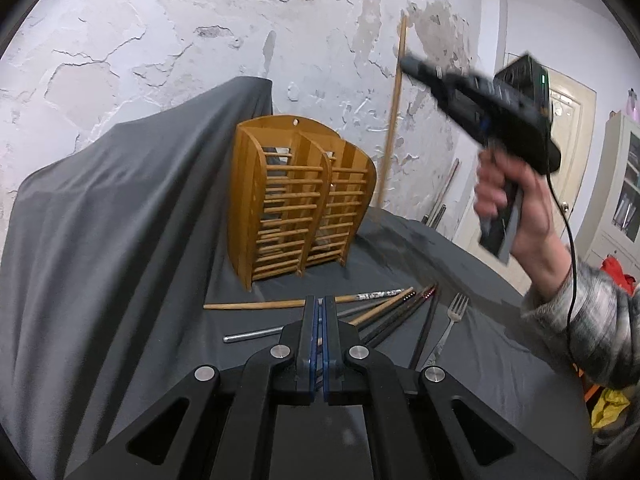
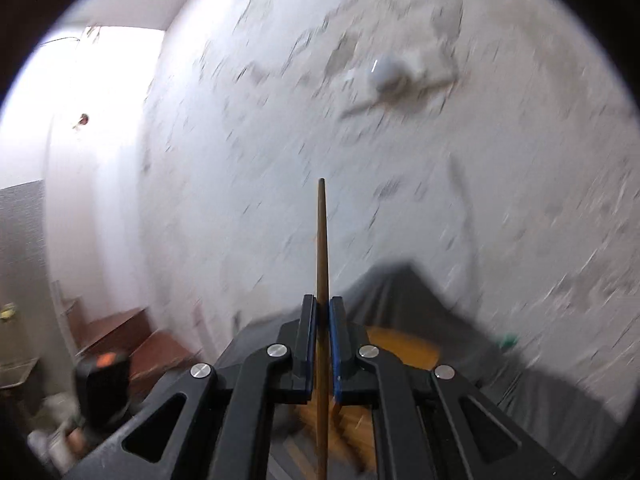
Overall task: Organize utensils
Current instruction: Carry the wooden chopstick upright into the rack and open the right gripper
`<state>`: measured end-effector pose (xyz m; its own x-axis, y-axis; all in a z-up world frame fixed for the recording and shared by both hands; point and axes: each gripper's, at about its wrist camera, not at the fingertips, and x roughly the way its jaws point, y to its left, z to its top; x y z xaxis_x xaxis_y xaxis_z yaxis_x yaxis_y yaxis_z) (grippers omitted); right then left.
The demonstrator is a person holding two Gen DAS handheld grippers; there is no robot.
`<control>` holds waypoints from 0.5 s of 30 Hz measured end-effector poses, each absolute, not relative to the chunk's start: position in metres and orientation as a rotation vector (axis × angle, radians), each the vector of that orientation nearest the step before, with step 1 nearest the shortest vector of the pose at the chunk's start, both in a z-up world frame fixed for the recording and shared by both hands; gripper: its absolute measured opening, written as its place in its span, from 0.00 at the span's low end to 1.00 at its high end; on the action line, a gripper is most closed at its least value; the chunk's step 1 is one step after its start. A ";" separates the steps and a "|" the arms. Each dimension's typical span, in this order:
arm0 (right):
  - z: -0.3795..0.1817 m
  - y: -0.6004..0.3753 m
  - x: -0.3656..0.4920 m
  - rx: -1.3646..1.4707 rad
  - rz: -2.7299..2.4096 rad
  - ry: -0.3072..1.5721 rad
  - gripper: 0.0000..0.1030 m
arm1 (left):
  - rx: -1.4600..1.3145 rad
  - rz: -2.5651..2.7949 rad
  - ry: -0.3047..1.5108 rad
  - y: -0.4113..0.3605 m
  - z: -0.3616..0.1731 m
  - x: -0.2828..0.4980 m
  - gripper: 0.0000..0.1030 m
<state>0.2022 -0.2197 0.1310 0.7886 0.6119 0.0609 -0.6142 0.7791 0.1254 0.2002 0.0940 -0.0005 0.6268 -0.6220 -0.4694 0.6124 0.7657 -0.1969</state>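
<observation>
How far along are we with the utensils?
Early. The wooden holder shows no utensils standing in it, though its slats hide much. The right gripper has a wooden chopstick clamped in its jaws, raised. Left gripper is shut, empty. Chopsticks, metal rod and fork remain on the cloth.

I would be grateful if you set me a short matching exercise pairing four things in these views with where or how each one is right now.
Things:
1. wooden utensil holder
2. fork
3. brown chopstick
4. left hand-held gripper

States:
A. clamped in the right hand-held gripper, raised in the air
B. shut, holding nothing
C. lying flat on the grey cloth, right of the loose chopsticks
D. standing upright on the cloth, by the wall

Pairs: 1-D, 2-C, 3-A, 4-B
</observation>
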 end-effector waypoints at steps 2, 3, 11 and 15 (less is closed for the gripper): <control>0.139 -0.217 0.201 0.149 0.629 -0.069 0.07 | -0.014 -0.719 0.552 0.089 -0.002 0.199 0.02; 0.144 -0.216 0.203 0.155 0.627 -0.084 0.07 | -0.009 -0.732 0.552 0.085 -0.003 0.199 0.02; 0.175 -0.166 0.220 0.055 0.598 -0.164 0.07 | 0.083 -0.805 0.600 0.037 -0.018 0.196 0.11; 0.153 -0.126 0.236 -0.086 0.552 -0.114 0.07 | 0.083 -0.806 0.617 0.033 -0.024 0.197 0.11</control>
<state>0.2363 -0.1256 0.1529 0.8452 0.5276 0.0849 -0.5180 0.8479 -0.1124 0.1971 0.0326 -0.0238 0.5280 -0.6504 -0.5461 0.6971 0.6992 -0.1586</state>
